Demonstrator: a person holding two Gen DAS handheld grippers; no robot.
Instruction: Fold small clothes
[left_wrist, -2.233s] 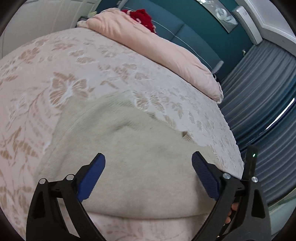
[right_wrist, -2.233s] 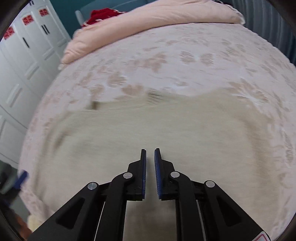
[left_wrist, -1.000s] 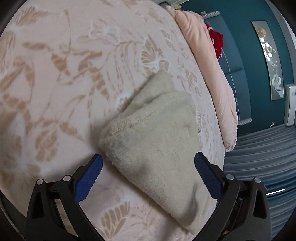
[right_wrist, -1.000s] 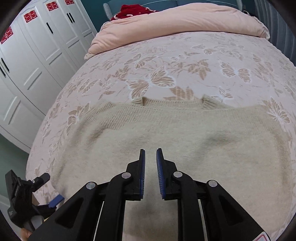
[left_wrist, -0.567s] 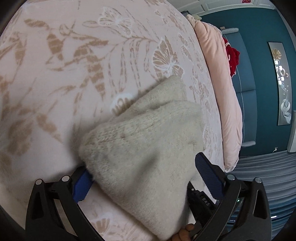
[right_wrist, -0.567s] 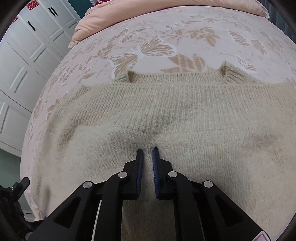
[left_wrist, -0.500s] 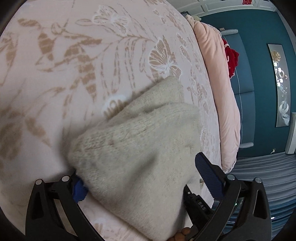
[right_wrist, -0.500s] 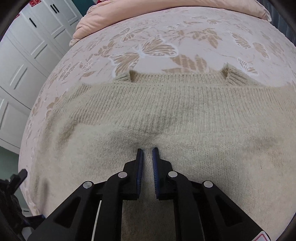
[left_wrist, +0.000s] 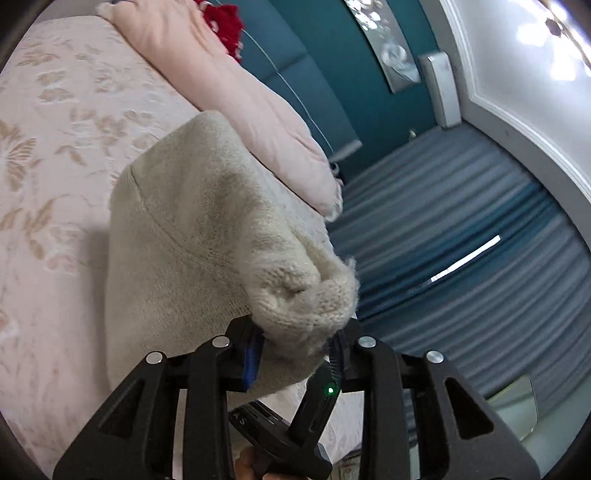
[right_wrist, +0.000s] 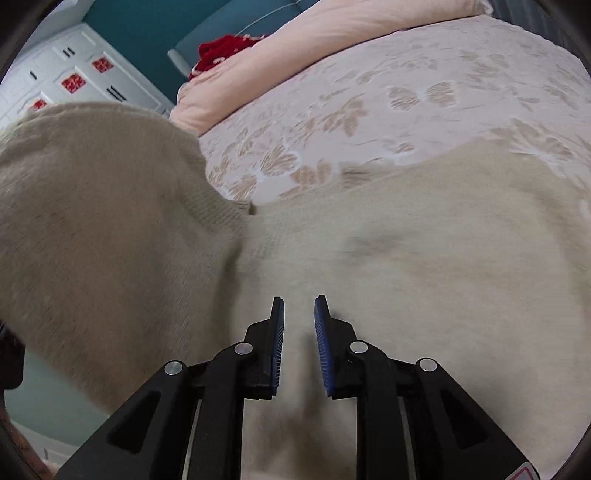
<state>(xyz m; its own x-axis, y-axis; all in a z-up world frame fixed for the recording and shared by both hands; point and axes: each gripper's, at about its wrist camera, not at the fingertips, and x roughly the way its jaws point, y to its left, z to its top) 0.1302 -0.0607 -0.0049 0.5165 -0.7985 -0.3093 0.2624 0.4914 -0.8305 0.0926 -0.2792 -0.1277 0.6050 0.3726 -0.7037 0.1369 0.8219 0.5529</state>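
Observation:
A cream knitted sweater lies spread on the bed. My left gripper is shut on a bunched edge of the sweater and holds it lifted above the bed. That lifted side shows as a raised flap at the left of the right wrist view. My right gripper rests over the sweater's middle, its jaws a narrow gap apart with nothing between them.
The bed has a pink floral bedspread. A pink duvet and a red garment lie at the headboard. White wardrobes stand on the left, blue curtains on the right.
My left gripper has closed on the sweater's edge and lifted it up off the bed toward the middle. My right gripper stays on the sweater, its jaws slightly wider.

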